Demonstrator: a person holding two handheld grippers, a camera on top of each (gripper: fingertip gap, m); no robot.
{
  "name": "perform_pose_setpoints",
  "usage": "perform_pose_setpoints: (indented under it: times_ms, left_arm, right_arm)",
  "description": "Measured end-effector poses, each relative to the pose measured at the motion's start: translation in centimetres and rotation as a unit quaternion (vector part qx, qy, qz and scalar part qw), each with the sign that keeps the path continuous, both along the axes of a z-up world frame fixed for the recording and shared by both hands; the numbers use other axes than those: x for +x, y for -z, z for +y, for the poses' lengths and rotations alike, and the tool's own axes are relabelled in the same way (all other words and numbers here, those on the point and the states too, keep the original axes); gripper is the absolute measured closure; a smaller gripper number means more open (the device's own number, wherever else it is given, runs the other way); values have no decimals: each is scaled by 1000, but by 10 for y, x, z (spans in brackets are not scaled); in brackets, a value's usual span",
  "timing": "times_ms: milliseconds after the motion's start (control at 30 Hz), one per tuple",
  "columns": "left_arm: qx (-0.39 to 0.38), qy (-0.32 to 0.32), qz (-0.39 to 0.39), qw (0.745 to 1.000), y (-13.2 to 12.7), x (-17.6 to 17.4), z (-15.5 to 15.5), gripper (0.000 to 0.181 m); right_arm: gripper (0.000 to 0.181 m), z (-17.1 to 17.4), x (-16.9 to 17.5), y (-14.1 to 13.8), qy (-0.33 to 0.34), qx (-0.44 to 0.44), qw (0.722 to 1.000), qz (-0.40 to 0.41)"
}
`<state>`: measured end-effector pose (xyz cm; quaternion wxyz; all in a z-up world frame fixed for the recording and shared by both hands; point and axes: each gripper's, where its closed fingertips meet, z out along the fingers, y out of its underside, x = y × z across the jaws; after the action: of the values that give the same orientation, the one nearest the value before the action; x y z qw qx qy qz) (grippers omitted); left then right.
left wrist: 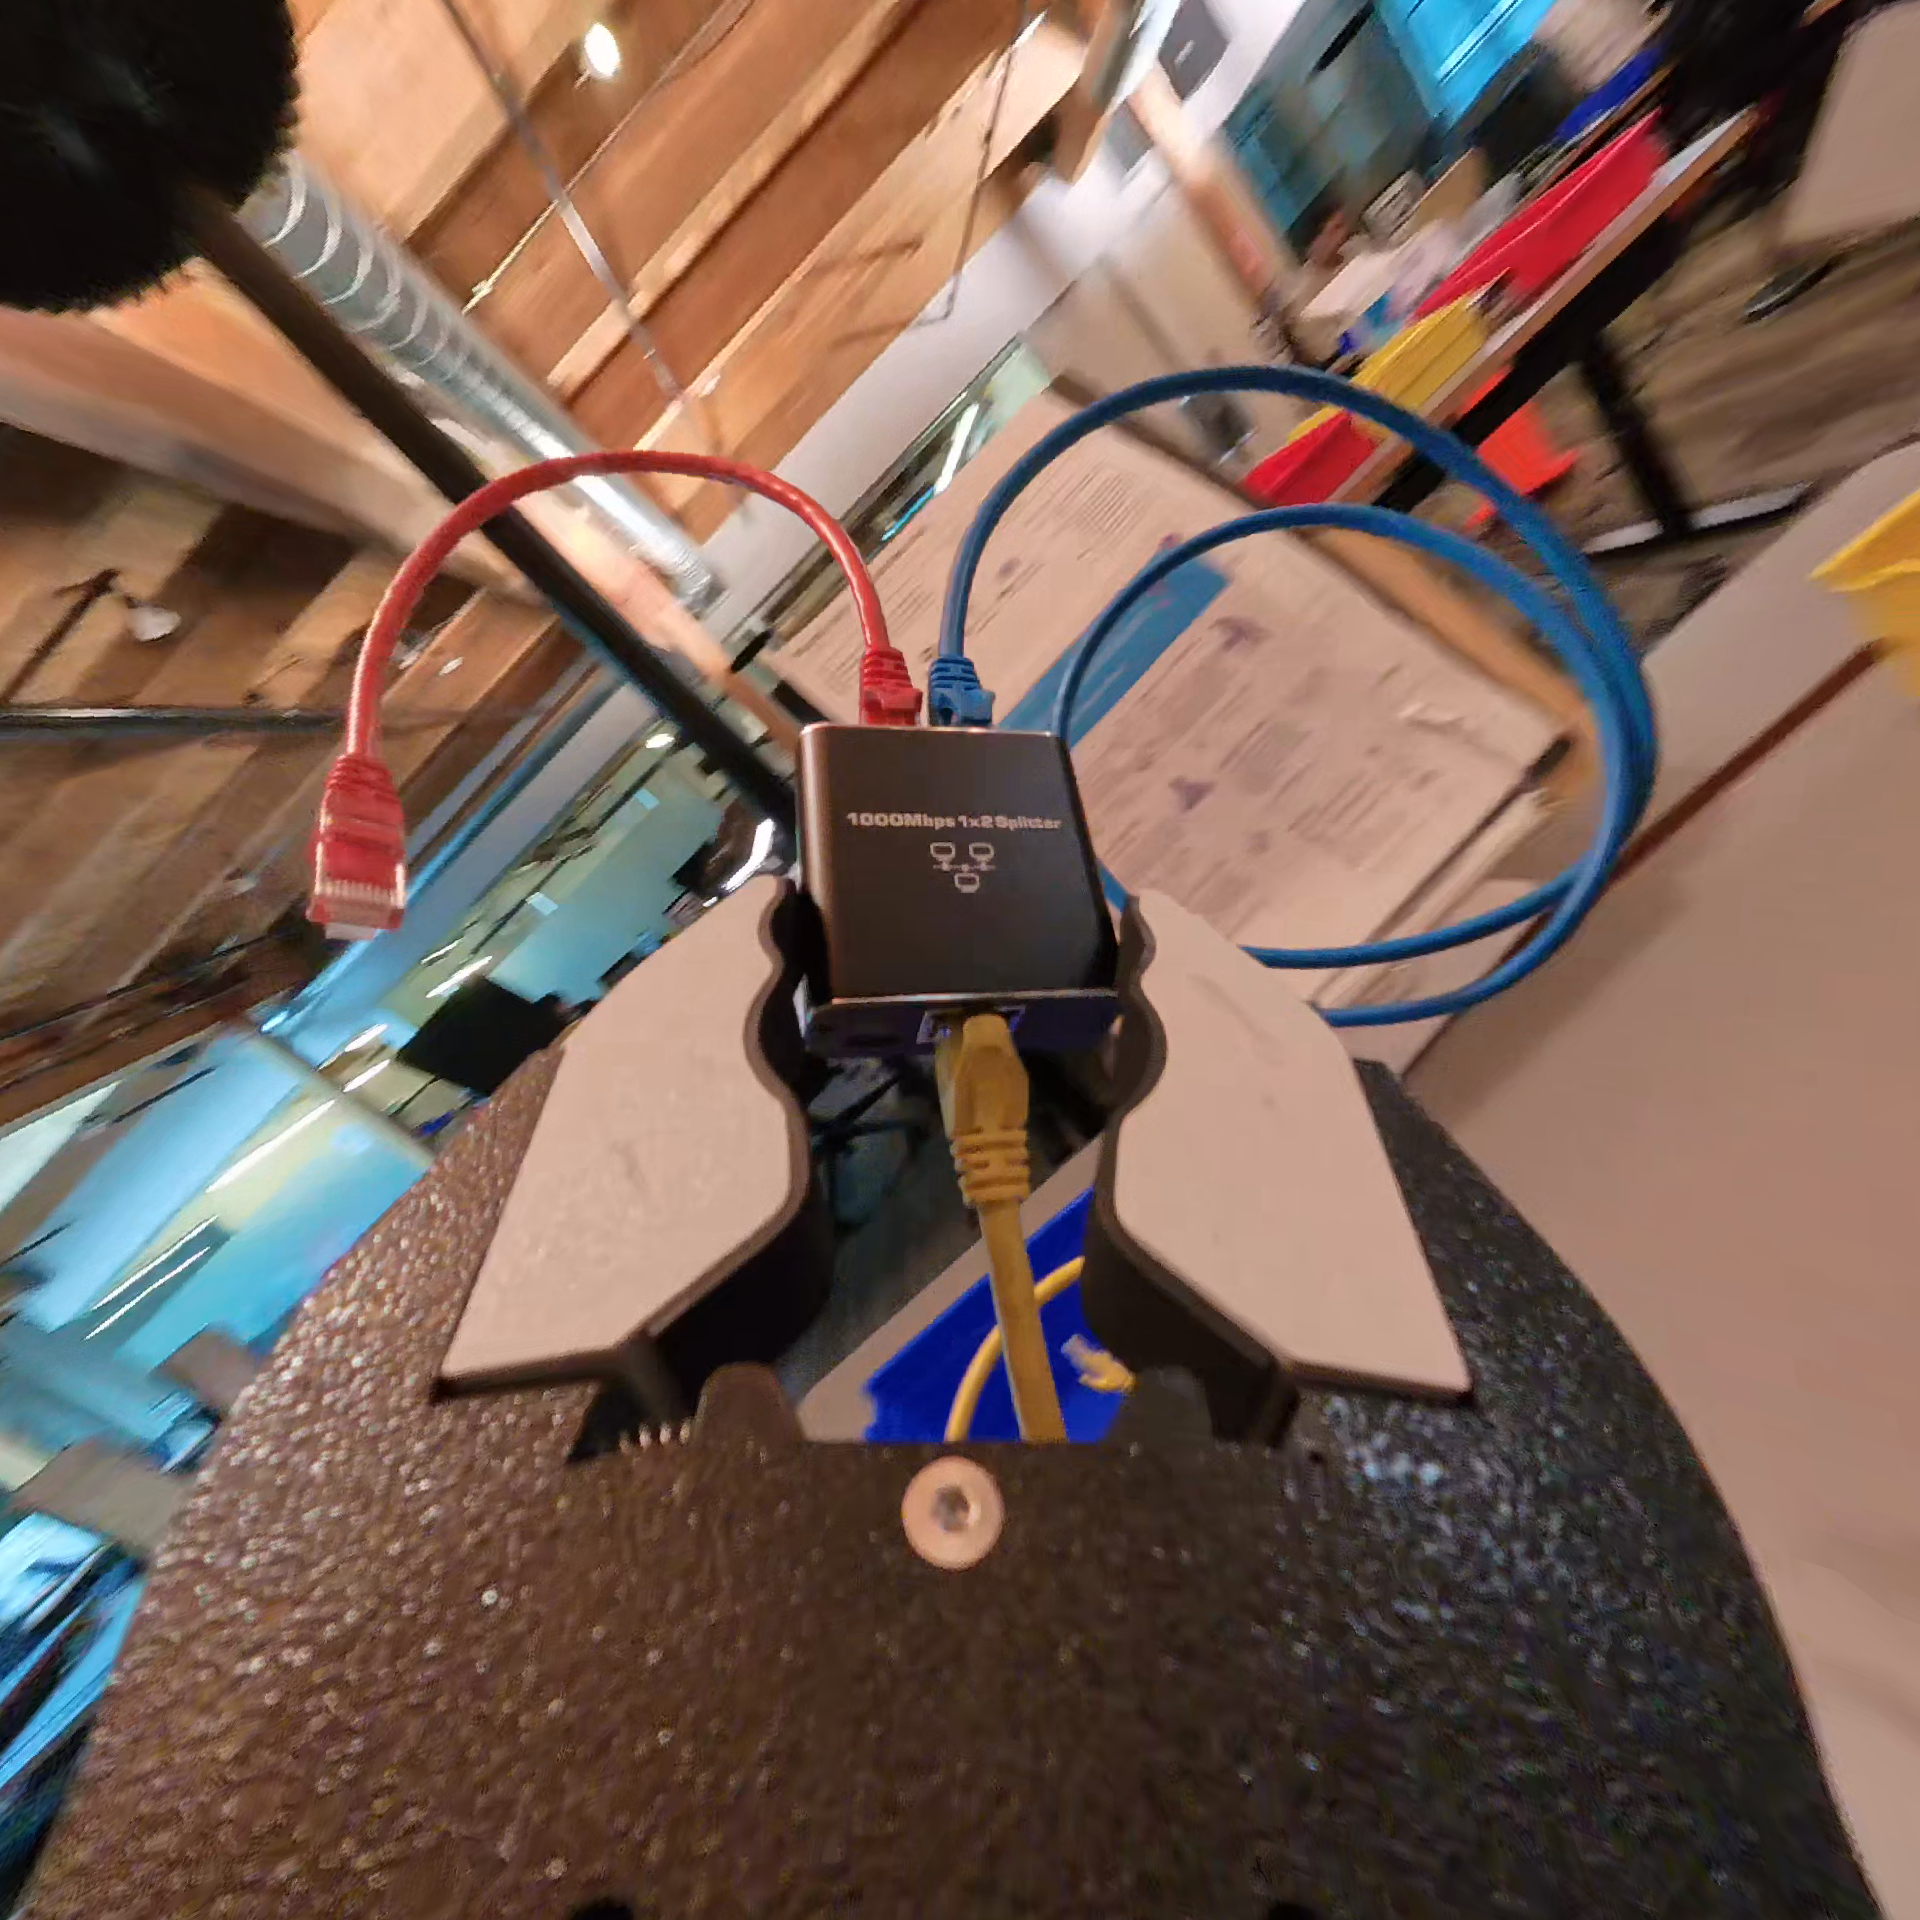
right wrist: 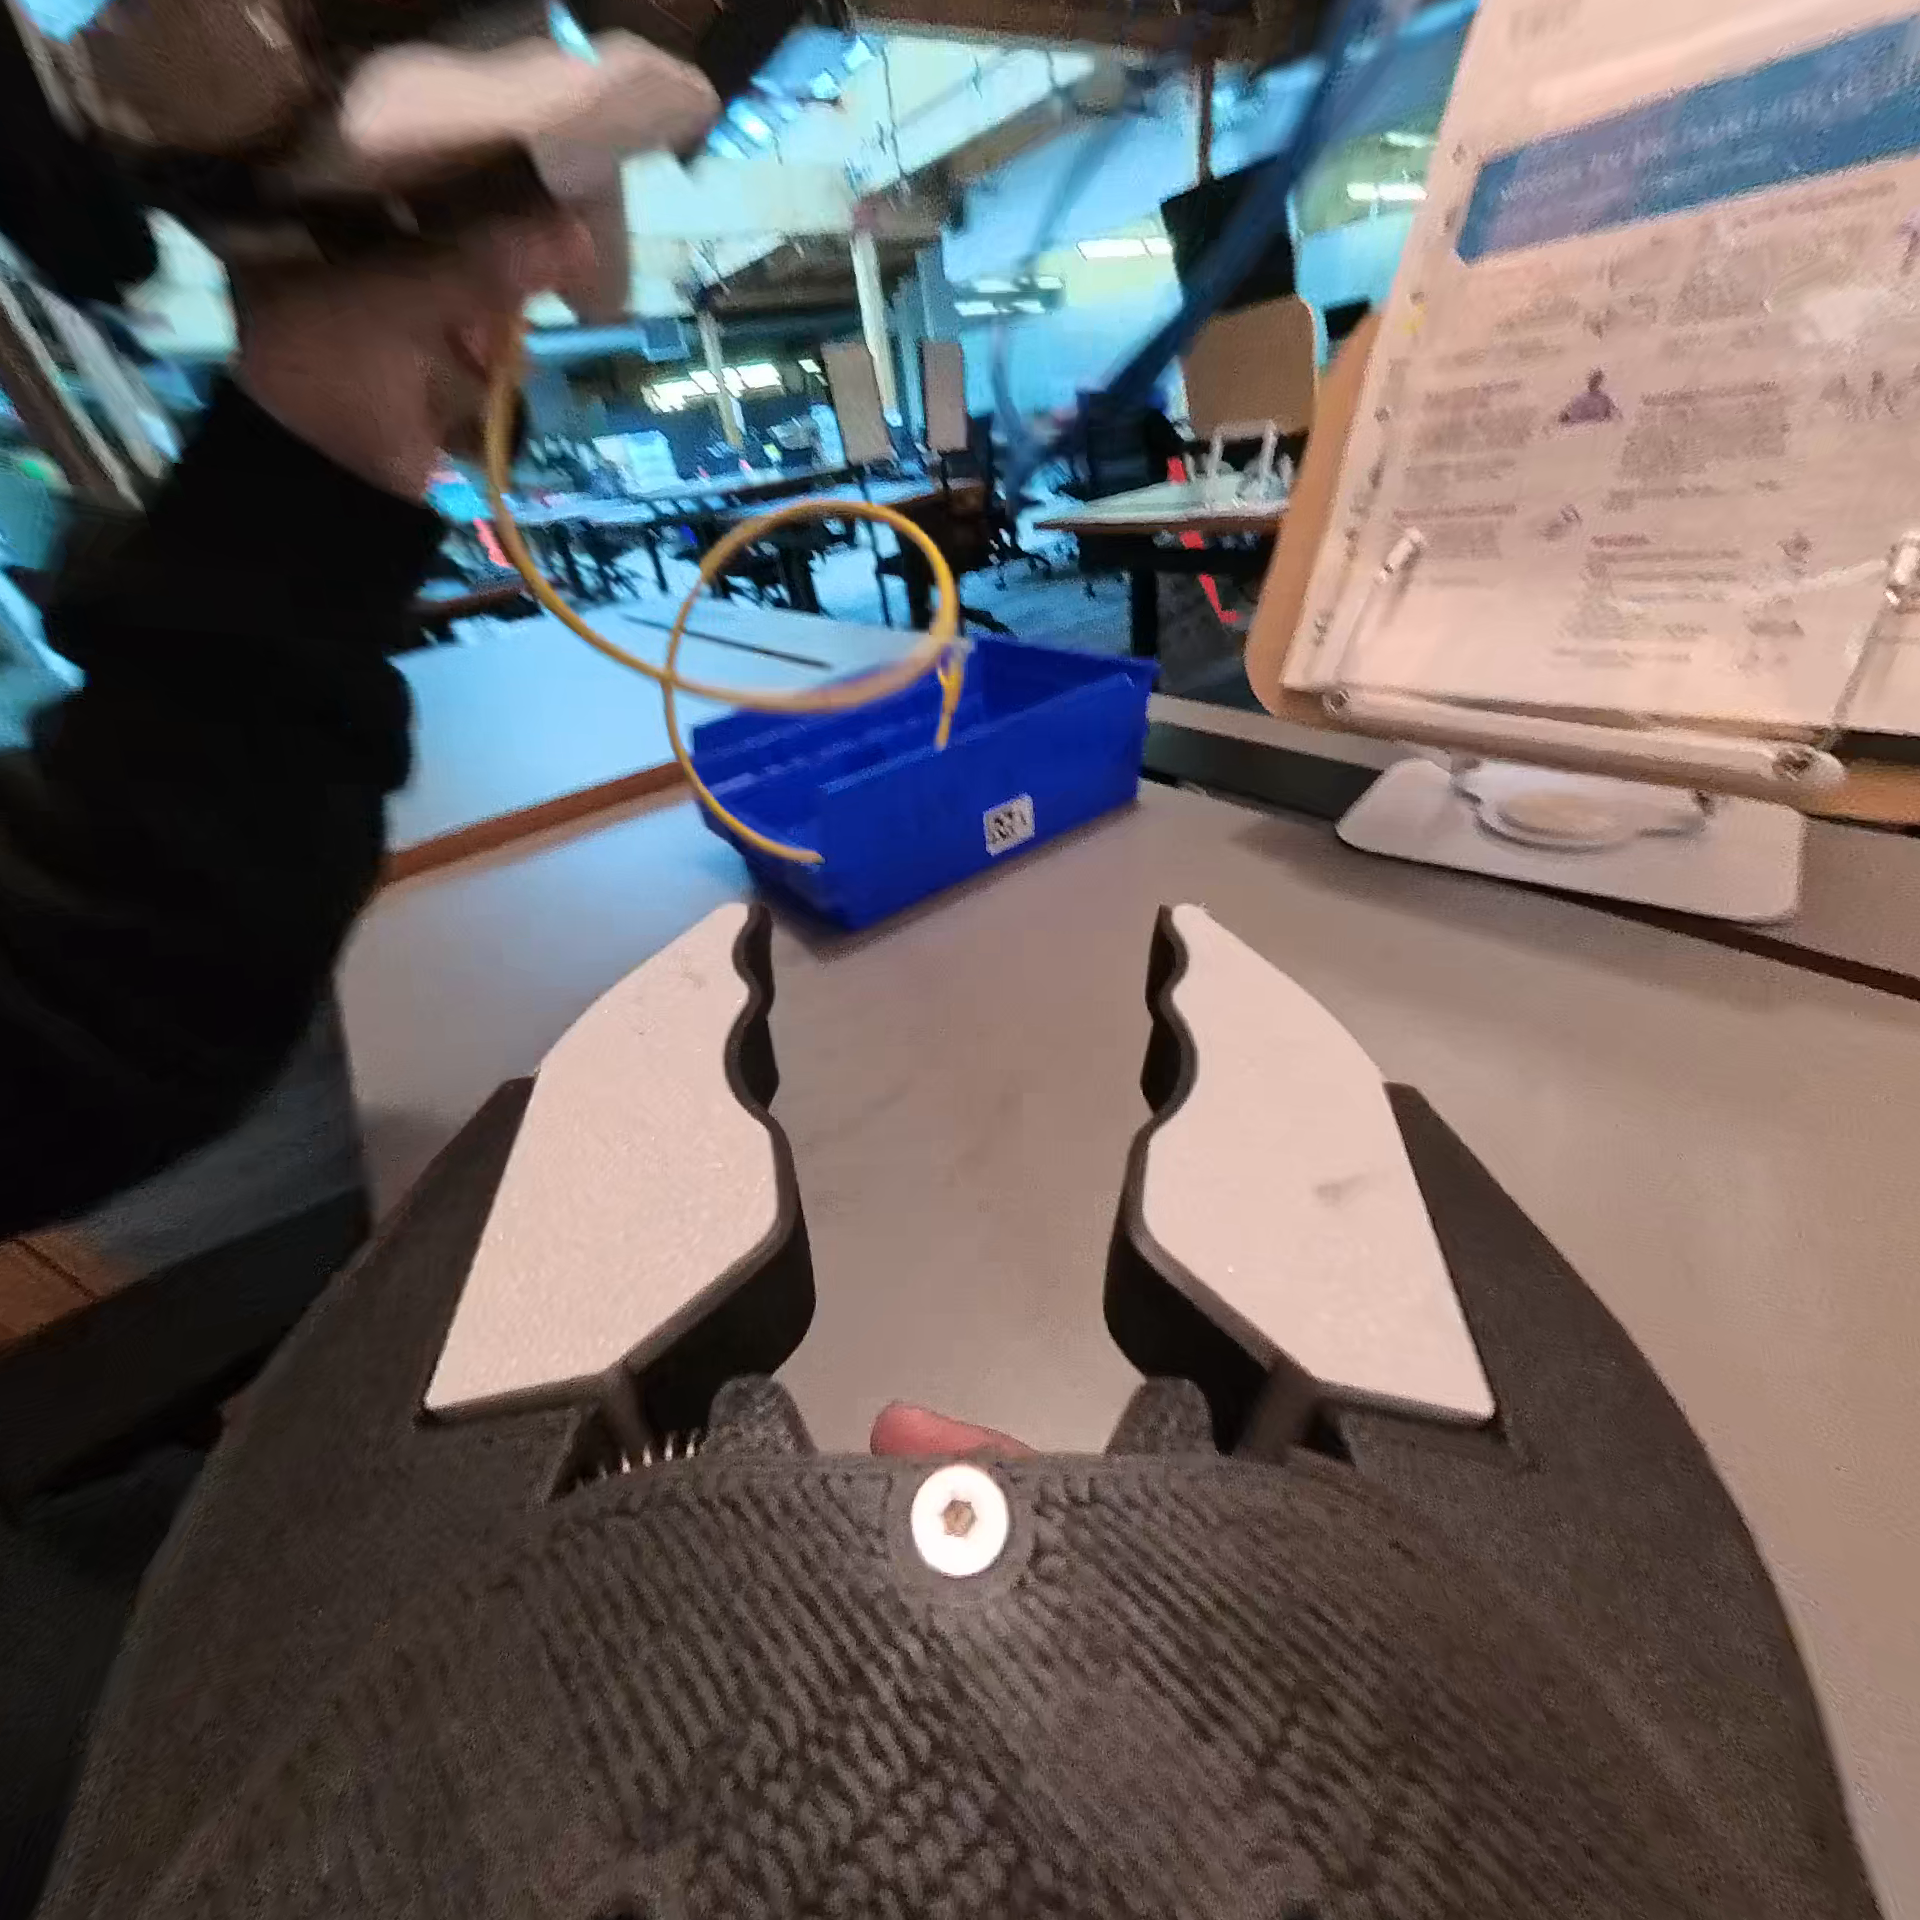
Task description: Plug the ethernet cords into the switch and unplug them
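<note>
My left gripper (left wrist: 954, 935) is shut on a small black switch box (left wrist: 951, 862) and holds it up in the air, tilted. A red cord (left wrist: 623, 488) and a blue cord (left wrist: 1455, 644) are plugged side by side into its far end. The red cord's free plug (left wrist: 358, 847) hangs loose at the left. A yellow cord (left wrist: 992, 1164) is plugged into the near end and runs down between the fingers. My right gripper (right wrist: 961, 935) is open and empty, low over the grey table (right wrist: 1351, 1091). The yellow cord (right wrist: 810, 603) loops in the air ahead of it.
A blue bin (right wrist: 935, 769) stands on the table ahead of the right gripper; it also shows below the left gripper (left wrist: 935, 1361). A white stand holding a printed sheet (right wrist: 1621, 416) is at the right. A person in a dark sleeve (right wrist: 187, 727) is at the left.
</note>
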<state>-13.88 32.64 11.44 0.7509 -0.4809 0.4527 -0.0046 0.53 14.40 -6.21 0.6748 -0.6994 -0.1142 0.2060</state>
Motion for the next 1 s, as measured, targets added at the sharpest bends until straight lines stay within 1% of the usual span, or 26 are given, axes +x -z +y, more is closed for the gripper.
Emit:
perform_pose_setpoints:
  times_ms: [67, 133, 200, 267, 333, 400, 500, 567, 600, 667, 733, 800, 833, 900, 967, 1000]
  left_arm:
    - [-3, 47, 2, 999, 12, 20, -26, 124]
    - [18, 78, 10, 997, 26, 37, -54, 124]
    - [64, 81, 30, 994, 36, 52, -79, 125]
    - [115, 74, 63, 989, 36, 65, -102, 125]
    - [176, 47, 76, 980, 16, 67, -117, 125]
    - [191, 50, 67, 978, -12, 63, -127, 125]
    - [148, 87, 62, 983, -41, 59, -133, 125]
    - [116, 120, 62, 984, -43, 62, -138, 125]
    - [99, 135, 67, 984, -37, 66, -140, 125]
    - [64, 166, 83, 980, -14, 74, -145, 125]
    - [43, 196, 98, 975, 18, 84, -149, 126]
    - [17, 232, 116, 966, 59, 94, -152, 126]
    - [9, 252, 124, 960, 80, 99, -153, 126]
    - [5, 291, 138, 947, 122, 108, -155, 126]
    - [-21, 313, 138, 940, 157, 115, -153, 126]
    - [-33, 322, 133, 937, 170, 117, -153, 126]
  right_arm:
    - [114, -12, -14, -22, -26, 28, 999, 19]
    - [116, -26, -28, -41, -53, 55, 997, 28]
    - [116, -33, -35, -54, -57, 74, 995, 26]
    - [113, -30, -31, -57, -31, 72, 997, 24]
    - [111, -33, -29, -64, -18, 77, 996, 36]
    - [116, -43, -34, -72, -22, 92, 994, 47]
    - [119, -58, -43, -80, -26, 106, 993, 47]
    - [120, -66, -50, -85, -33, 116, 992, 46]
    - [121, -70, -52, -87, -35, 117, 991, 46]
    - [121, -75, -56, -88, -34, 116, 991, 49]
    - [121, -73, -51, -85, -14, 110, 992, 53]
    - [117, -59, -39, -72, 7, 88, 993, 73]
    - [114, -49, -33, -61, 8, 67, 993, 95]
    - [108, -25, -21, -29, -1, 3, 988, 154]
    - [101, -3, -14, 7, -29, -52, 975, 214]
    - [104, 6, -13, 21, -48, -75, 964, 249]
